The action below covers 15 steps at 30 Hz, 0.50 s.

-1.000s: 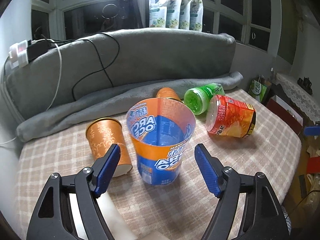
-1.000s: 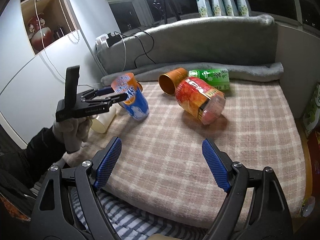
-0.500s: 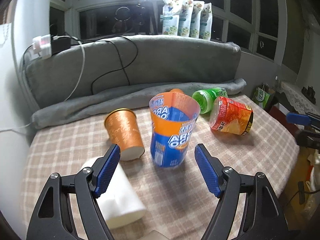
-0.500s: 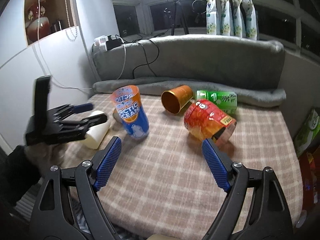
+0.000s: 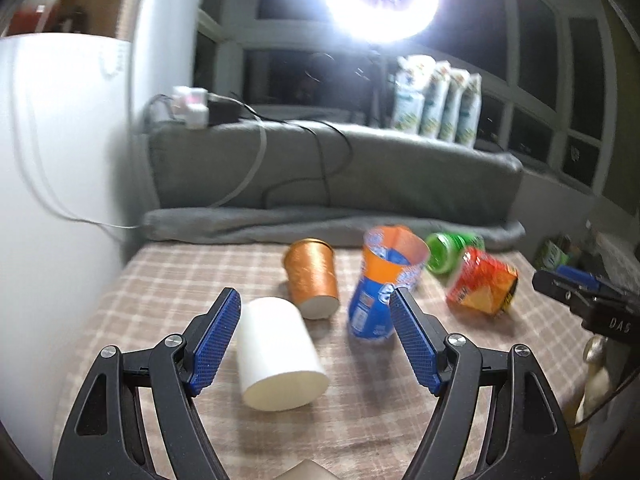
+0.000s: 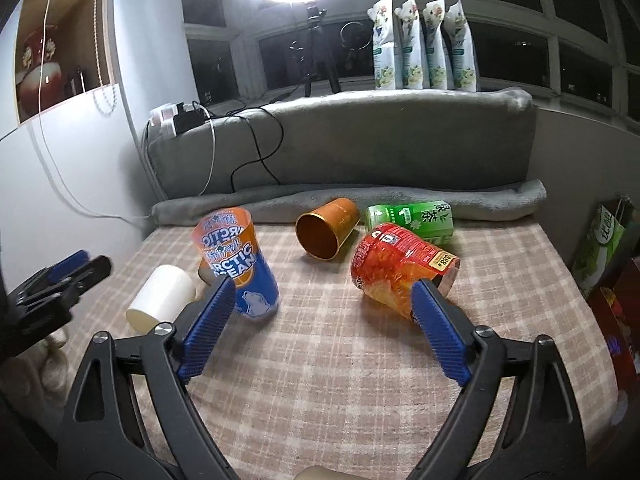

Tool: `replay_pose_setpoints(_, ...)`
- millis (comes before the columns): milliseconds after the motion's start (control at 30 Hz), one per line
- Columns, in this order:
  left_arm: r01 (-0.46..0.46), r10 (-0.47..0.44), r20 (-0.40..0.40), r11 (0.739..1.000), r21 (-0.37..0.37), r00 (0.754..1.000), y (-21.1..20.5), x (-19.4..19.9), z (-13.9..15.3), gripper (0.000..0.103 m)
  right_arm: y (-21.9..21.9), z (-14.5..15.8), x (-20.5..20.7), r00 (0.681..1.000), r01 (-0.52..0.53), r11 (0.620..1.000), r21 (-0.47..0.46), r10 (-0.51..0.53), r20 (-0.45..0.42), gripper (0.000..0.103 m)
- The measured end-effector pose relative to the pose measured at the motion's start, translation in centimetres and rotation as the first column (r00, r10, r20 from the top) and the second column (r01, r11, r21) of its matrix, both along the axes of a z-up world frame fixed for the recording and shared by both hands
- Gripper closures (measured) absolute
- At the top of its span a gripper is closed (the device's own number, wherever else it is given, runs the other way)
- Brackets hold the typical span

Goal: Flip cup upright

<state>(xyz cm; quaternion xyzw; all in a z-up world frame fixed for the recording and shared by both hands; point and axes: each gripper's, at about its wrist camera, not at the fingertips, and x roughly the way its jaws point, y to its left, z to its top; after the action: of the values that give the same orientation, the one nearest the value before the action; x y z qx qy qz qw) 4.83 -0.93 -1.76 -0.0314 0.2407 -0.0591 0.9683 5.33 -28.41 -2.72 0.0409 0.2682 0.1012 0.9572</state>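
An orange and blue Arctic Ocean cup (image 5: 380, 280) (image 6: 236, 260) stands upright, mouth up, on the checked cloth. A white cup (image 5: 278, 354) (image 6: 162, 298) lies on its side left of it. A copper cup (image 5: 314, 280) lies on its side behind them; another copper cup (image 6: 326, 228) lies with its mouth open to the front. A red cup (image 5: 482, 282) (image 6: 400, 270) and a green one (image 5: 446, 250) (image 6: 412, 218) lie on their sides at right. My left gripper (image 5: 314, 338) is open and empty, near the white cup. My right gripper (image 6: 320, 328) is open and empty.
A grey cushion and rolled blanket (image 6: 360, 200) bound the far edge. A white wall (image 5: 48, 200) stands at left. Cables (image 6: 248, 152) hang over the cushion. Pouches (image 6: 424, 44) line the windowsill. Boxes (image 6: 600, 248) stand past the right edge.
My left gripper has pulled back and away from the upright Arctic Ocean cup, bringing the white cup into view. My right gripper has moved closer to the table.
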Motion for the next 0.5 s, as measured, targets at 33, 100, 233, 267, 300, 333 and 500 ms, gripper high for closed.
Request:
replay_pose_setpoints(33, -0.011, 0.011, 0.009, 1.000, 0.001, 1.000, 0.0, -0.3, 0.2, 0.026, 0.1, 0.0, -0.1, 1.000, 0.010, 1.000, -0.013, -0.010, 0.009, 0.011)
replay_pose_setpoints(100, -0.037, 0.037, 0.026, 0.999, 0.017, 0.999, 0.2, -0.9, 0.5, 0.026, 0.4, 0.0, -0.4, 0.999, 0.025, 0.999, -0.031, -0.024, 0.026, 0.011)
replay_pose_setpoints(233, -0.059, 0.058, 0.046, 0.998, 0.034, 0.997, 0.2, -1.7, 0.9, 0.022, 0.5, 0.1, -0.9, 0.997, 0.052, 0.998, -0.034, -0.050, 0.056, 0.002)
replay_pose_setpoints(267, -0.062, 0.060, 0.049, 0.997, 0.036, 0.997, 0.2, -1.9, 1.0, 0.022, 0.5, 0.1, -1.0, 0.996, 0.062, 0.998, -0.032, -0.060, 0.064, 0.001)
replay_pose_setpoints(300, -0.068, 0.066, 0.054, 0.997, 0.040, 0.996, 0.2, -2.0, 1.0, 0.022, 0.4, 0.1, -1.1, 0.995, 0.071, 0.997, -0.032, -0.069, 0.071, 0.001)
replay_pose_setpoints(333, -0.075, 0.072, 0.060, 0.996, 0.045, 0.996, 0.1, -2.2, 1.1, 0.022, 0.3, 0.2, -1.3, 0.994, 0.079, 0.996, -0.033, -0.076, 0.077, 0.001)
replay_pose_setpoints(500, -0.075, 0.072, 0.067, 0.996, 0.041, 0.995, 0.0, -2.6, 1.2, 0.022, 0.0, 0.3, -1.6, 0.991, 0.104, 0.994, -0.036, -0.101, 0.089, 0.000)
